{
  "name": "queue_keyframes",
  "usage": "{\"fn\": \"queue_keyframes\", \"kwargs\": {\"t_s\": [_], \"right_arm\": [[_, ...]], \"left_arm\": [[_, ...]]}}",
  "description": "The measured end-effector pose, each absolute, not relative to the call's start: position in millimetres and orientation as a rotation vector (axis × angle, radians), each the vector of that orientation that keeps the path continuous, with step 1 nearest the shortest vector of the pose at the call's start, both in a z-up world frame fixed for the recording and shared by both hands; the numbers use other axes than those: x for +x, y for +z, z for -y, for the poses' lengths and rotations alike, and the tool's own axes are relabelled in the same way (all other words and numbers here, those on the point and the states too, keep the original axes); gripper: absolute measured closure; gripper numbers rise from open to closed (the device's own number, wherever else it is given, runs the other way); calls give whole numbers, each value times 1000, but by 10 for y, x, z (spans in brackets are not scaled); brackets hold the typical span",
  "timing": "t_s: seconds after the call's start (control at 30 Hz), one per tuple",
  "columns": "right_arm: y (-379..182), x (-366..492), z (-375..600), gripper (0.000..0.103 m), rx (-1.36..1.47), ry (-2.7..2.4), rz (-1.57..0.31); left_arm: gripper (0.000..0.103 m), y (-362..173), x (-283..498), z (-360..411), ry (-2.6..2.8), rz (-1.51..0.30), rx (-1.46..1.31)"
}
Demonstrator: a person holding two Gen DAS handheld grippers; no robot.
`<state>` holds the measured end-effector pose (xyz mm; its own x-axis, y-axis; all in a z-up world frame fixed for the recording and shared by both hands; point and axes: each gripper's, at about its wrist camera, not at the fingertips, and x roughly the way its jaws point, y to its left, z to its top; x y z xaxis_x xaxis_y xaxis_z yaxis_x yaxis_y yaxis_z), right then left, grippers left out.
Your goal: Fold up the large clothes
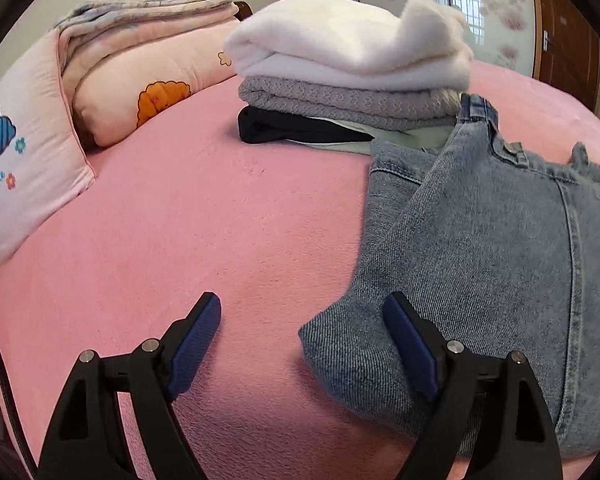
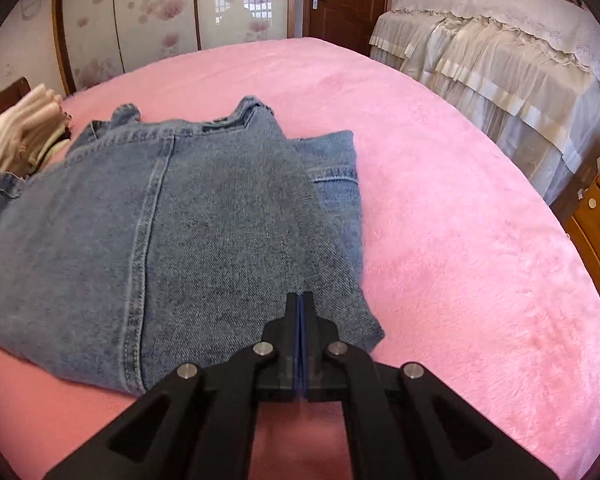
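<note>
The folded blue denim jeans (image 2: pixel 172 216) are laid on the pink plush bedspread (image 2: pixel 459 200), its near corner lying between the parted fingers of the left gripper (image 1: pixel 301 312), while the right gripper (image 2: pixel 300 300) is pressed closed over its near edge, beside a stack of folded clothes (image 1: pixel 339 80).

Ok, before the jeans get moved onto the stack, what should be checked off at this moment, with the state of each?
1. Jeans folded into a compact bundle on the pink bed cover: ok.
2. Left gripper open, a corner of the denim between its fingers: ok.
3. Right gripper shut over the near edge of the jeans; whether it pinches any cloth: cannot tell.
4. Both grippers holding the bundle for a lift: not ok, the left has not closed.
5. Stack of folded clothes neat on top: not ok, the white top layer bunches up at one end.
</note>
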<state>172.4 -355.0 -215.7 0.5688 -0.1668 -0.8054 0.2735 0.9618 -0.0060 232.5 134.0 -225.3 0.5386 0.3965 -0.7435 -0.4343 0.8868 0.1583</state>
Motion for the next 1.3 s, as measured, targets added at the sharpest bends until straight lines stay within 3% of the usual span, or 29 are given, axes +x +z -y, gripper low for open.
{"fn": "queue_keyframes", "kwargs": {"t_s": [0.3, 0.57, 0.63, 0.77, 0.8, 1.1, 1.3], "right_arm": [[-1731, 1593, 3364, 100, 147, -221, -925], [-989, 1380, 3035, 99, 237, -127, -865], [-789, 1311, 2897, 93, 237, -106, -854], [-476, 1131, 2685, 52, 219, -98, -809], [-422, 1088, 2659, 47, 217, -94, -796], [-60, 761, 2180, 45, 160, 3, -709], [-337, 712, 1939, 42, 173, 39, -676]], "left_arm": [[19, -1791, 2275, -1294, 466, -931, -57], [19, -972, 1905, -928, 320, -917, -73], [16, -754, 1807, -837, 288, -899, -68], [10, -430, 1627, -672, 196, -875, -73], [10, -369, 1586, -637, 173, -871, -71], [0, -131, 1180, -348, -14, -865, -112], [0, -650, 1105, -449, -89, -924, -229]]}}
